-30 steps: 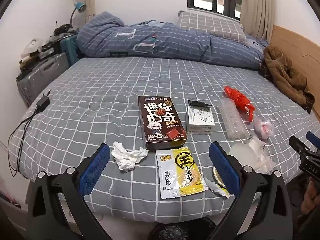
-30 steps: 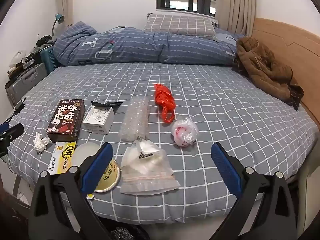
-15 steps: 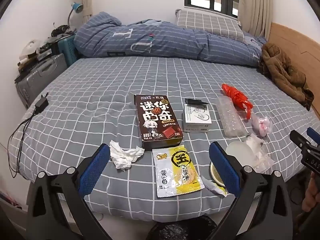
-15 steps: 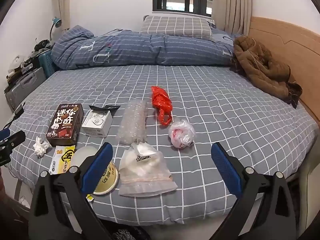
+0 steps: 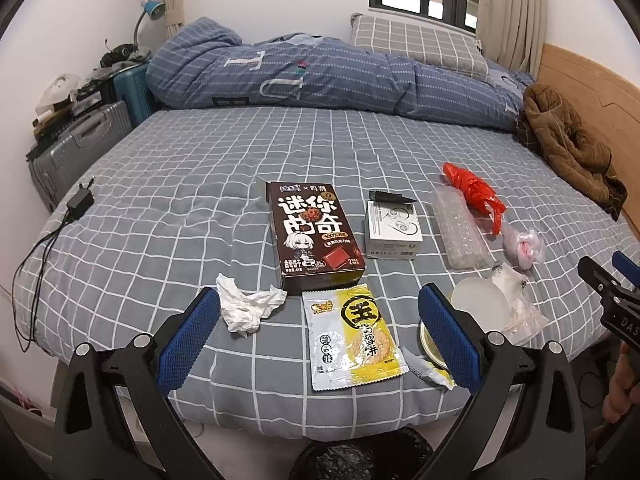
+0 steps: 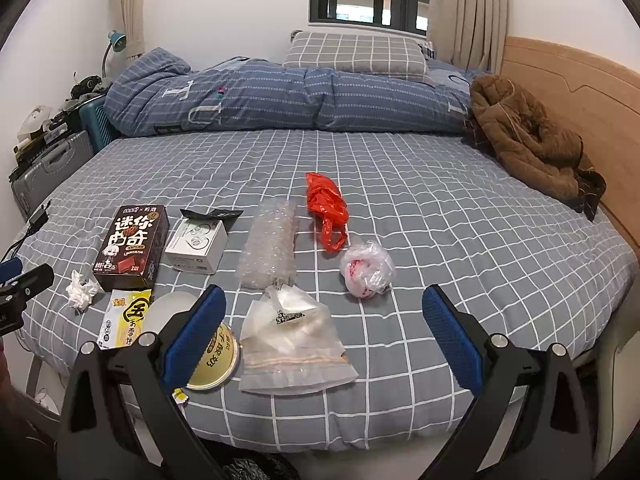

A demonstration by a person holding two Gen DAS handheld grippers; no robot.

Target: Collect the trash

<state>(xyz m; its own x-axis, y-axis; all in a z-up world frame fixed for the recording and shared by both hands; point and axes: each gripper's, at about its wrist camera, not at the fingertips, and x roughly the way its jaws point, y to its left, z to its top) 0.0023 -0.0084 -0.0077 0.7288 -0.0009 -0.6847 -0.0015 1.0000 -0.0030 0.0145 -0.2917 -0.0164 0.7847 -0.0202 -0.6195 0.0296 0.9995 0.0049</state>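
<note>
Left claw (image 5: 318, 330) wide apart, empty; right claw (image 6: 324, 334) wide apart, empty.

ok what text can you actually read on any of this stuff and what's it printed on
"迷你曲奇": brown cookie box
"100%": same box, small gold badge
"王": yellow snack packet
"T", "U": folded blue duvet
"DAS": right gripper body, cut off at the frame edge
White earbud box, round lid, clear bag: print too small to read
</note>
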